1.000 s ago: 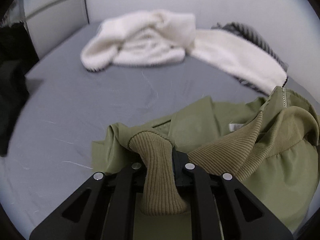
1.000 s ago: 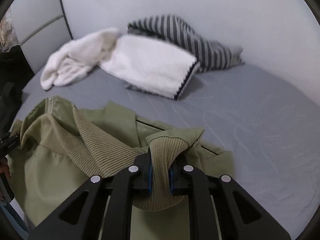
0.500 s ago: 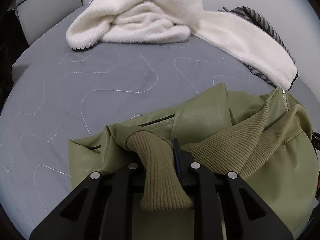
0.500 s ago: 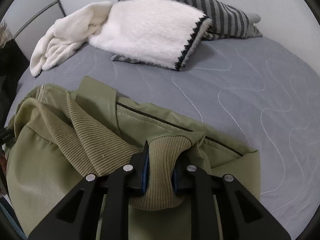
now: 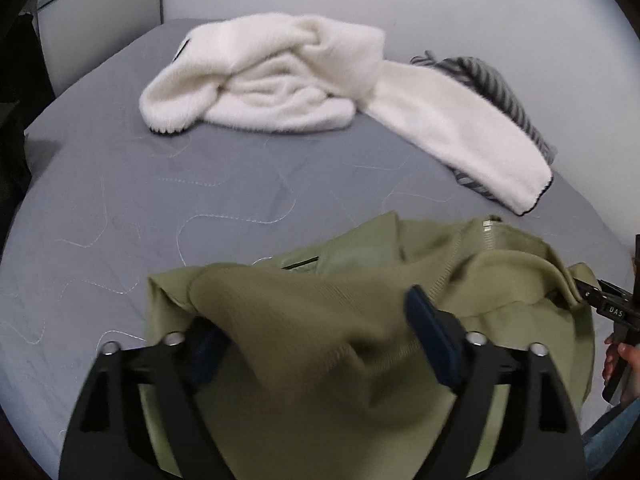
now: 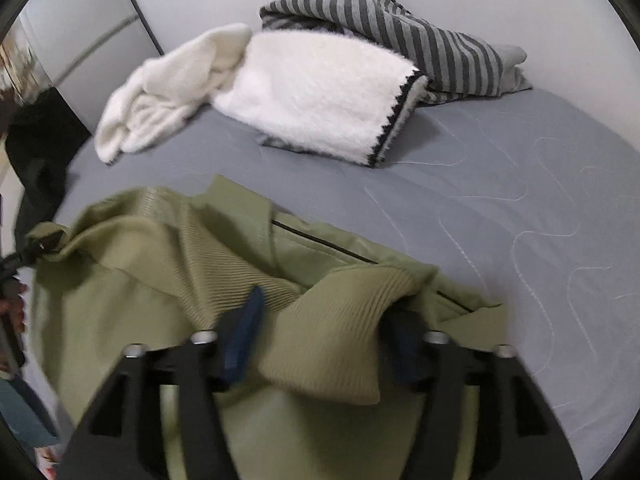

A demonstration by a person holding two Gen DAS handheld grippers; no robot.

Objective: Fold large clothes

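Observation:
An olive green jacket [image 5: 460, 264] with ribbed cuffs lies bunched on the grey bed [image 5: 160, 184]; it also shows in the right wrist view [image 6: 152, 248]. My left gripper [image 5: 316, 328] is open, its jaws wide apart with one ribbed cuff [image 5: 304, 312] lying loose between them. My right gripper [image 6: 324, 320] is open too, with the other ribbed cuff [image 6: 344, 328] lying loose between its jaws. The right gripper's tip also shows at the right edge of the left wrist view [image 5: 604, 304].
A white fluffy garment [image 5: 288, 88] lies at the back of the bed, also in the right wrist view [image 6: 320, 100]. A grey striped garment [image 6: 400, 36] lies behind it against the wall. A dark object [image 6: 36, 156] stands off the bed's left side.
Both grippers were shut on the jacket's ribbed cuffs; now both have opened wide and the cuffs lie loose between the jaws. The jacket has settled onto the bed.

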